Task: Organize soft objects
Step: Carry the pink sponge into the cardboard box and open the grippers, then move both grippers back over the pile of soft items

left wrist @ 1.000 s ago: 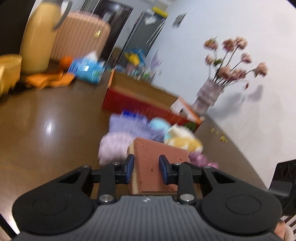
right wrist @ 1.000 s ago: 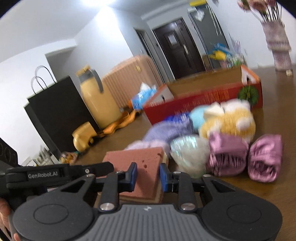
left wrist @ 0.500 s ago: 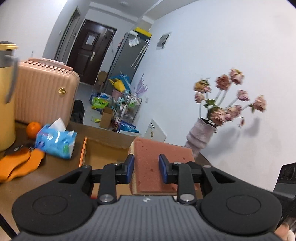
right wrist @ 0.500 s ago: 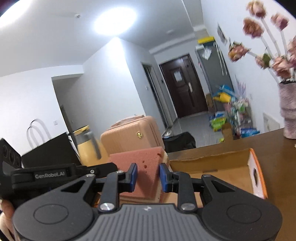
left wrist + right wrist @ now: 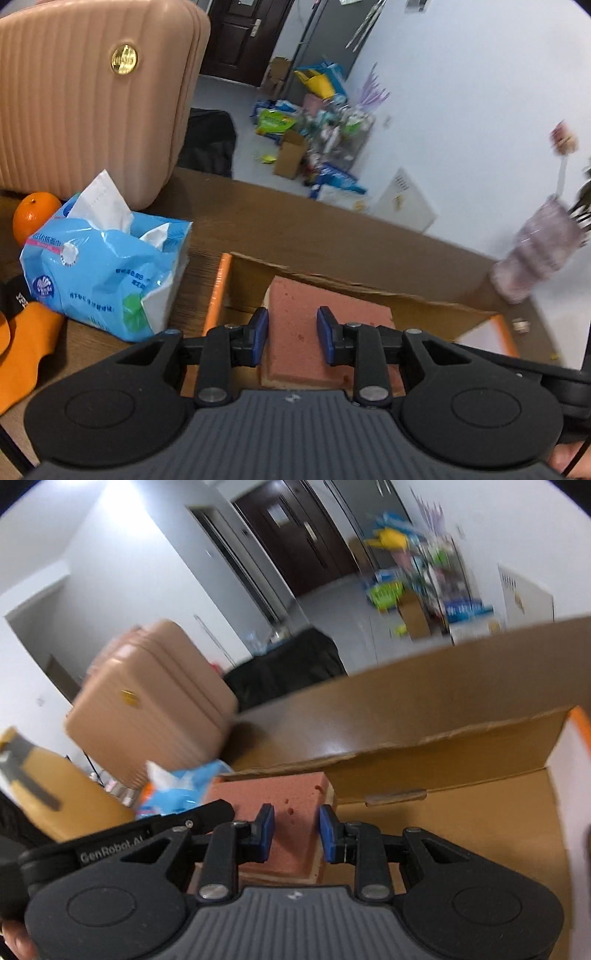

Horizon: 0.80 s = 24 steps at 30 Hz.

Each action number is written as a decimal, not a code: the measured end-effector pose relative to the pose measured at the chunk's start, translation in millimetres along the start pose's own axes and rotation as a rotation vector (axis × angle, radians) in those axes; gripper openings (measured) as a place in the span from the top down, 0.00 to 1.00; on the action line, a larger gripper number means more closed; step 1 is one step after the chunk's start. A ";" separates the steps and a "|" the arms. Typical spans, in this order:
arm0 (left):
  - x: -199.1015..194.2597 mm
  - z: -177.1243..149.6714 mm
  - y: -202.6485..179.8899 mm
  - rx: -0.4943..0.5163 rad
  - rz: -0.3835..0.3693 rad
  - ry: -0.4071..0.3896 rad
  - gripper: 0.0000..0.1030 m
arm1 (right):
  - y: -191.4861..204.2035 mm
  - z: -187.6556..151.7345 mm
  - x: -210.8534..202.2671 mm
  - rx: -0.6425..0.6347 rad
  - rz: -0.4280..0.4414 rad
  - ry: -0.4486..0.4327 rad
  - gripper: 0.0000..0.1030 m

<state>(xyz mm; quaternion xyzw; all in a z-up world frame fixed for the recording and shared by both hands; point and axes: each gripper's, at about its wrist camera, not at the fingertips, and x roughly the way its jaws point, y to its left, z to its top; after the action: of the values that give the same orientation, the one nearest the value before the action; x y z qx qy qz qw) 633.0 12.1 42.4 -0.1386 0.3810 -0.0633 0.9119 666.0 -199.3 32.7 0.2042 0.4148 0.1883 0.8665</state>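
Your left tongs (image 5: 291, 334) are clamped on the pink sponge (image 5: 314, 332), blue pads (image 5: 259, 334) pressing both its sides. Your right tongs (image 5: 296, 832) pinch the same sponge (image 5: 280, 797) from the other end, pads tight on it, narrow gap. So it's a two-handed hold; the sponge hangs over the open cardboard box (image 5: 424, 310) w/ orange edges, just above its inside, whether it touches the floor of the box can't tell. In left view: blue tissue pack (image 5: 107, 266) at 9 o'clock of the sponge, on the bench (image 5: 295, 229); an orange (image 5: 33, 216) behind it at 10; pink ribbed suitcase (image 5: 85, 96) at 11; blurred purple vase (image 5: 539, 251) at 2; orange cloth (image 5: 26, 347) far left. In right view: box interior (image 5: 461, 827) fills 3 o'clock, yellow jug (image 5: 48, 797) at 9, blurry.
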 end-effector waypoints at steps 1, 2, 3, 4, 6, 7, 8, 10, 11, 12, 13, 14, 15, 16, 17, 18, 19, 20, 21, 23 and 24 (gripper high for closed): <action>4.5 -1.0 -0.3 0.010 0.017 -0.003 0.67 | -3.7 -2.9 7.1 0.007 0.002 0.018 0.73; 8.6 -2.2 -1.4 0.026 0.037 -0.010 0.60 | -6.0 -1.1 14.2 0.010 0.006 0.025 0.73; 10.4 -3.6 -5.1 0.055 0.059 -0.005 0.57 | -5.3 -3.7 17.8 0.007 0.011 0.022 0.73; 9.8 -5.7 -12.0 0.110 0.099 -0.007 0.56 | -7.5 -4.8 21.8 0.002 0.006 0.021 0.73; 4.8 -10.4 -25.3 0.219 0.155 -0.054 0.53 | -7.8 -6.1 23.3 -0.008 -0.007 0.014 0.68; -2.0 -13.1 -29.9 0.247 0.156 -0.082 0.48 | -7.6 -8.6 19.2 -0.010 -0.011 0.004 0.66; -7.8 -13.5 -32.2 0.256 0.143 -0.091 0.46 | -8.5 -7.0 13.0 -0.007 -0.016 -0.002 0.63; -23.7 -12.3 -34.6 0.263 0.122 -0.095 0.45 | -9.5 -5.8 -2.3 -0.016 -0.027 -0.020 0.63; -33.7 -11.7 -35.7 0.269 0.121 -0.107 0.44 | -9.5 -4.9 -12.1 -0.030 -0.033 -0.032 0.63; -46.0 -11.6 -36.4 0.277 0.123 -0.125 0.41 | -7.9 -4.8 -26.8 -0.054 -0.047 -0.053 0.62; -60.4 -11.6 -37.2 0.286 0.129 -0.148 0.34 | -5.9 -5.2 -44.1 -0.083 -0.063 -0.078 0.61; -74.0 -10.9 -36.7 0.293 0.135 -0.170 0.30 | -4.1 -5.2 -61.4 -0.111 -0.080 -0.101 0.56; -88.7 -10.6 -35.3 0.299 0.138 -0.189 0.25 | -2.9 -5.6 -79.3 -0.136 -0.096 -0.126 0.50; -103.6 -11.8 -33.8 0.299 0.138 -0.200 0.21 | -2.5 -6.5 -99.2 -0.154 -0.110 -0.154 0.48; -117.6 -15.2 -30.4 0.287 0.133 -0.200 0.20 | -1.0 -10.3 -122.6 -0.168 -0.125 -0.191 0.42; -131.7 -20.4 -25.1 0.268 0.129 -0.186 0.20 | 0.4 -15.6 -142.9 -0.174 -0.135 -0.224 0.35; -145.1 -25.4 -21.6 0.255 0.131 -0.165 0.20 | 0.4 -19.2 -160.2 -0.177 -0.141 -0.247 0.31; -154.7 -28.4 -17.4 0.250 0.137 -0.157 0.20 | 1.7 -25.9 -178.8 -0.185 -0.144 -0.271 0.28; -169.6 -35.6 -14.9 0.253 0.149 -0.166 0.20 | 3.9 -34.0 -197.1 -0.199 -0.146 -0.292 0.28; -205.8 -53.1 -14.3 0.280 0.185 -0.219 0.20 | 8.9 -51.6 -230.3 -0.239 -0.149 -0.327 0.27; -224.3 -62.6 -14.6 0.296 0.206 -0.250 0.19 | 11.6 -59.3 -242.9 -0.256 -0.157 -0.343 0.24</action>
<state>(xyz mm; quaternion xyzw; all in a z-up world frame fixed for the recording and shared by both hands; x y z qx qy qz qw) 430.9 35.0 156.7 0.0296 0.2635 -0.0073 0.9642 475.0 -298.1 160.6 0.0887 0.2491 0.1339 0.9551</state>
